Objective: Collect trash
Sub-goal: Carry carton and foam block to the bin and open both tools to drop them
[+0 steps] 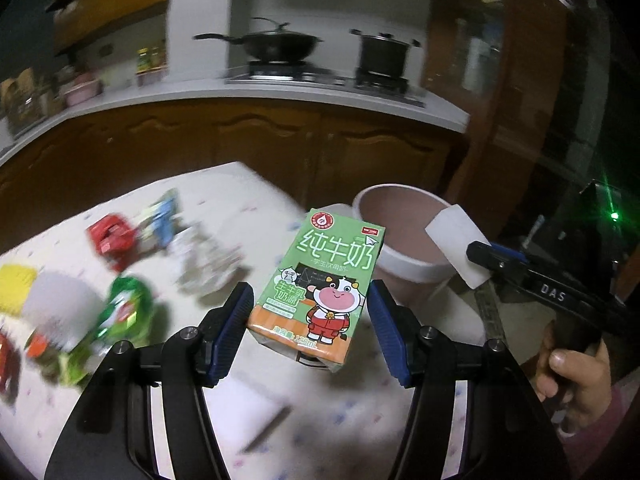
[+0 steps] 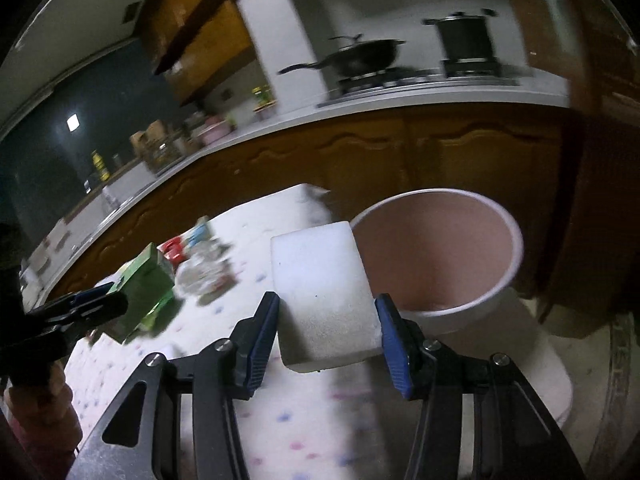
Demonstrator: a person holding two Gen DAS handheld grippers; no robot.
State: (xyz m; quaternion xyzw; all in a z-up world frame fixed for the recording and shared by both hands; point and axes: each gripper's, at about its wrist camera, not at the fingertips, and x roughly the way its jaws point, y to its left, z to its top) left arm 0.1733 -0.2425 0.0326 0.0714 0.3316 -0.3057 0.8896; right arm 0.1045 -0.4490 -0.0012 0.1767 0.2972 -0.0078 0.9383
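Note:
My left gripper (image 1: 311,300) is shut on a green milk carton (image 1: 324,284) with a cartoon cow, held above the table near its right edge. My right gripper (image 2: 327,312) is shut on a white foam block (image 2: 324,300), held just left of the pink trash bin (image 2: 440,256). In the left wrist view the right gripper (image 1: 476,256) with the foam block (image 1: 456,240) hovers at the bin's (image 1: 400,232) right rim. In the right wrist view the carton (image 2: 144,288) shows at the left in the left gripper (image 2: 96,304).
Several wrappers lie on the dotted tablecloth (image 1: 224,200): a red one (image 1: 110,238), a green one (image 1: 124,312), a blue-white one (image 1: 164,216), crumpled clear plastic (image 1: 200,260). A kitchen counter (image 1: 280,96) with a wok (image 1: 276,44) and pot (image 1: 382,56) stands behind.

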